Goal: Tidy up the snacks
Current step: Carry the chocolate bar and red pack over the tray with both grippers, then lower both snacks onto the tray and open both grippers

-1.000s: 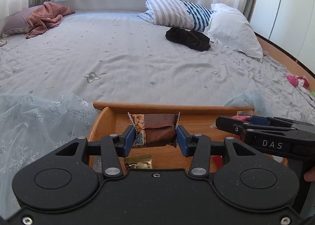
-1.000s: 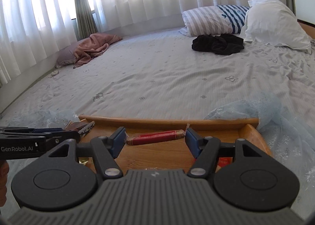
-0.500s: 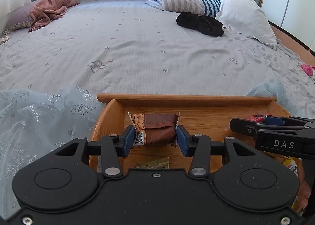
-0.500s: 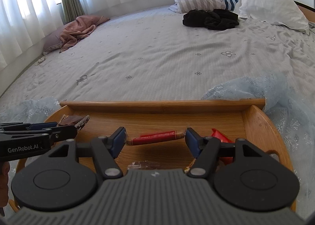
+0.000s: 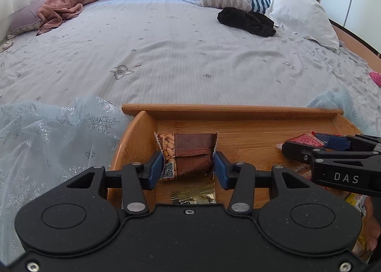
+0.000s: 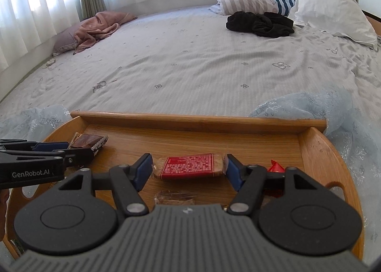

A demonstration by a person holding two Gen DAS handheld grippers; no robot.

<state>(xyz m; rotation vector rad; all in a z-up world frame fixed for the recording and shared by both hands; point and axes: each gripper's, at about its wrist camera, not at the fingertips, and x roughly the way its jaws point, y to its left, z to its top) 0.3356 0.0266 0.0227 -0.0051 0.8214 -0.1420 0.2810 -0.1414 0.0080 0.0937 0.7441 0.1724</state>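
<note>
- While both grippers hang over the wooden tray [image 6: 197, 119], the left gripper [image 5: 188, 168] clamps a brown snack bar [image 5: 190, 155] crosswise between its pads.
- The right gripper [image 6: 188, 168] clamps a red bar [image 6: 189, 166] lengthwise across its pads, tray floor directly beneath.

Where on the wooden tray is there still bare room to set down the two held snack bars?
Bare wood runs along the tray's back rim, from the brown bar across to the right wall, behind the red bar. The near half is crowded: gold packet, clear-wrapped bar, red wrapper.
</note>
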